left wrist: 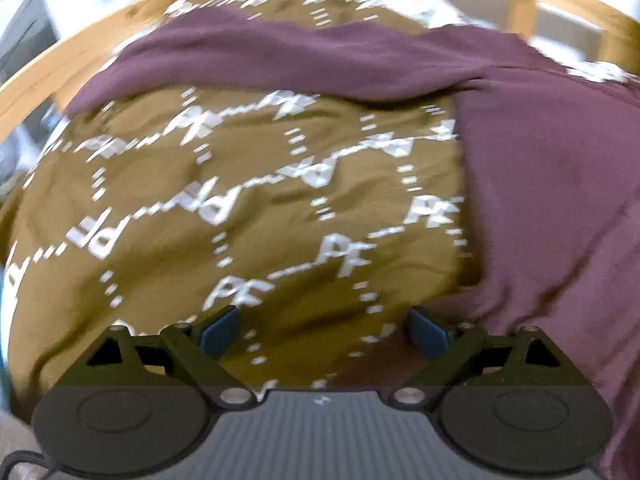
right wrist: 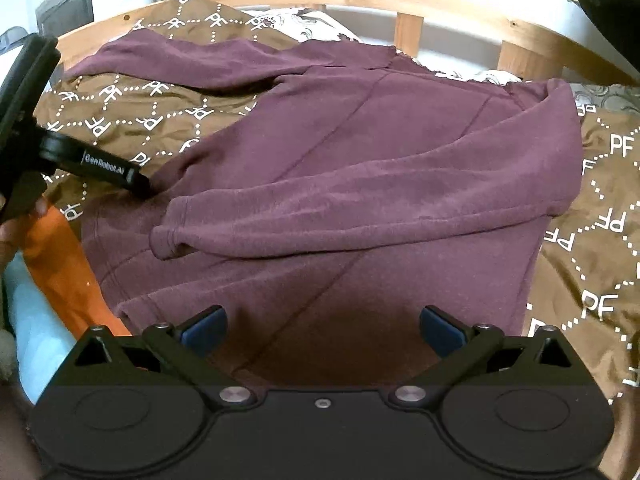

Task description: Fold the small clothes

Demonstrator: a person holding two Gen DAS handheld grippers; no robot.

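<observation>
Blue-padded fingers of the right gripper sit spread wide, holding nothing, just above the lower hem of the maroon sweater. That sweater lies flat on a brown bedspread printed with white letters, and one sleeve is folded across its chest with the cuff pointing toward the left side. The other sleeve stretches out away from the body, not yet folded in. In the left wrist view the left gripper is also spread and empty, hovering over the bedspread just beside the sweater's left edge; in the right wrist view its black finger touches or nearly touches that edge. An orange cloth lies partly under the sweater's lower left corner. The risk from here, as I judge it, is a pinch that catches the bedspread or the orange cloth along with the sweater, dragging everything and undoing the folded sleeve. Lifting the hem too quickly could also let that loose cuff slide off.
</observation>
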